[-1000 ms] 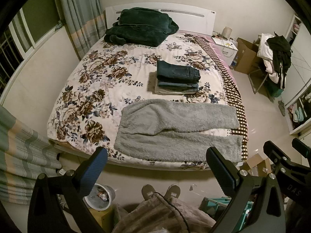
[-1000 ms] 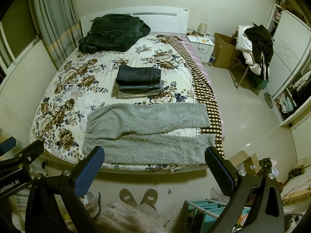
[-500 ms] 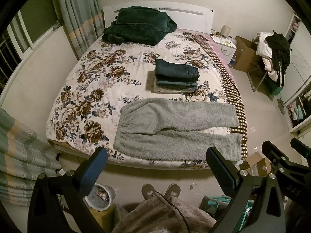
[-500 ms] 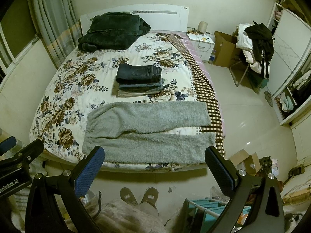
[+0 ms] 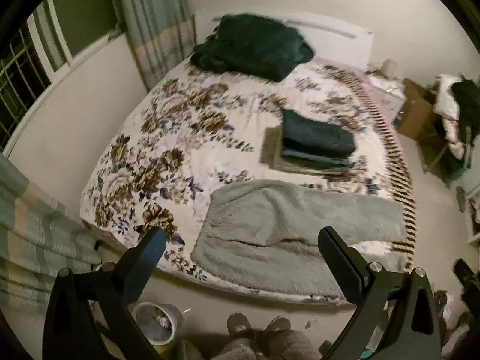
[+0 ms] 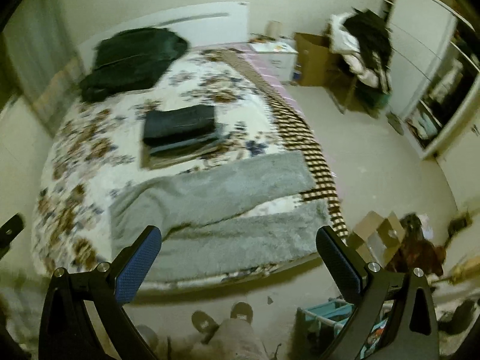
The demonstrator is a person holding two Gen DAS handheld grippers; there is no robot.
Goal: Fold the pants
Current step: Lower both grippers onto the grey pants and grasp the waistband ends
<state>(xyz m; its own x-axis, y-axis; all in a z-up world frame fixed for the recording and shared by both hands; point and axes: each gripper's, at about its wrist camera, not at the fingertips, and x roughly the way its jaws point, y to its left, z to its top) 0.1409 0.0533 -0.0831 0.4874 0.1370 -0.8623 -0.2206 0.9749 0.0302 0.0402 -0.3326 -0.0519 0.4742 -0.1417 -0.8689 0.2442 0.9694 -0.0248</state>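
Two views, left wrist first: your left gripper gapes wide above the grey pants, lying crosswise at the bed's near edge. Right wrist: right gripper likewise apart (blurry), legs trailing rightward.

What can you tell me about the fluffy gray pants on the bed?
The gray pants look soft and fuzzy, like fleece. They lie flat and unfolded across the near end of the floral bedspread, waist toward the left and both legs stretching right, with a thin gap opening between the legs. The far leg's end reaches the checkered border. The pants rest only on the bedspread. The folded stack of dark clothes sits apart, farther up the bed. The picture is blurry, so seams or pockets can't be made out.
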